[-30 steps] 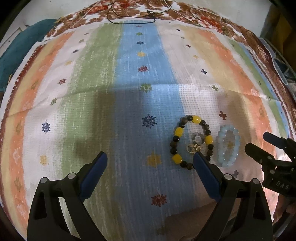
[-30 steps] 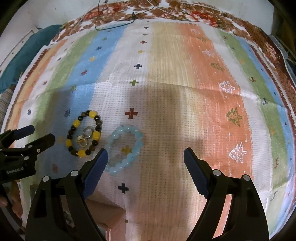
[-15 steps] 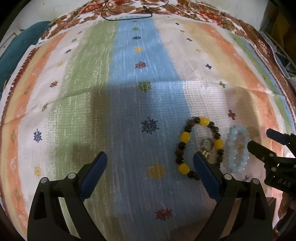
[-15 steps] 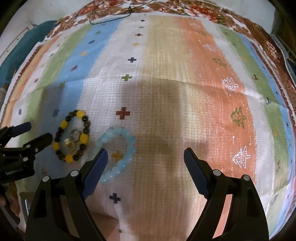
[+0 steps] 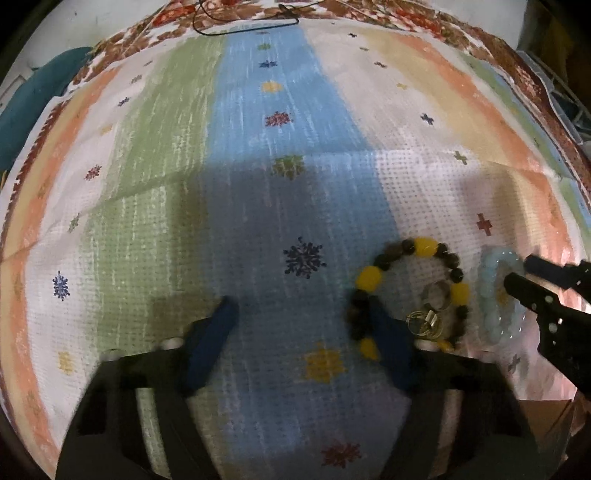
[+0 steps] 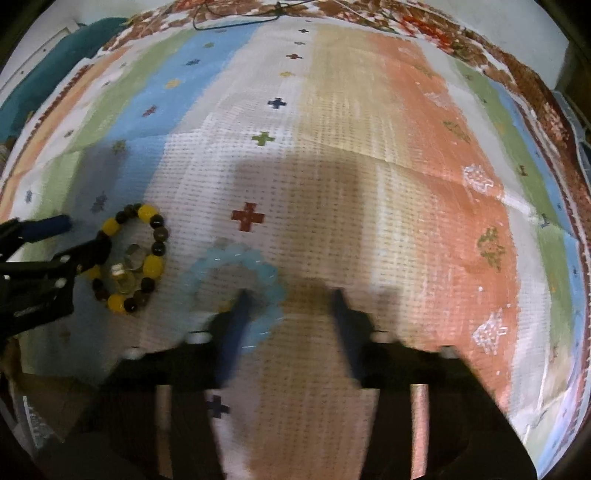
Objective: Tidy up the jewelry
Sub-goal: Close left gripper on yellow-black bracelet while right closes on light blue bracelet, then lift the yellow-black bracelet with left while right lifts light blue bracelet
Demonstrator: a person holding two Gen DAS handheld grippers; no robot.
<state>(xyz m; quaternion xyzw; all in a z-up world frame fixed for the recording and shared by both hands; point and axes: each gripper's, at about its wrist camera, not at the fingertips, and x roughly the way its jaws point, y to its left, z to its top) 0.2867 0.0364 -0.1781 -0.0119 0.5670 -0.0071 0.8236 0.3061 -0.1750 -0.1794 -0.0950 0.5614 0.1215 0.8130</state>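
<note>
Left wrist view: left gripper (image 5: 306, 332) closing, its right finger set inside the yellow-and-dark bead bracelet (image 5: 408, 291), so the near-left strand lies between the jaws, not yet pinched. Small metal rings (image 5: 430, 310) sit inside that loop.

Right wrist view: right gripper (image 6: 290, 314) closing likewise, left finger inside the pale blue bracelet (image 6: 236, 288), right finger outside; grip not yet seen. Both bracelets lie side by side, near left, on a striped cloth (image 6: 369, 147). A black cord (image 6: 236, 14) lies at the far edge.

A striped patterned cloth (image 5: 258, 155) covers the surface, a teal fabric (image 5: 22, 122) beside its edge
</note>
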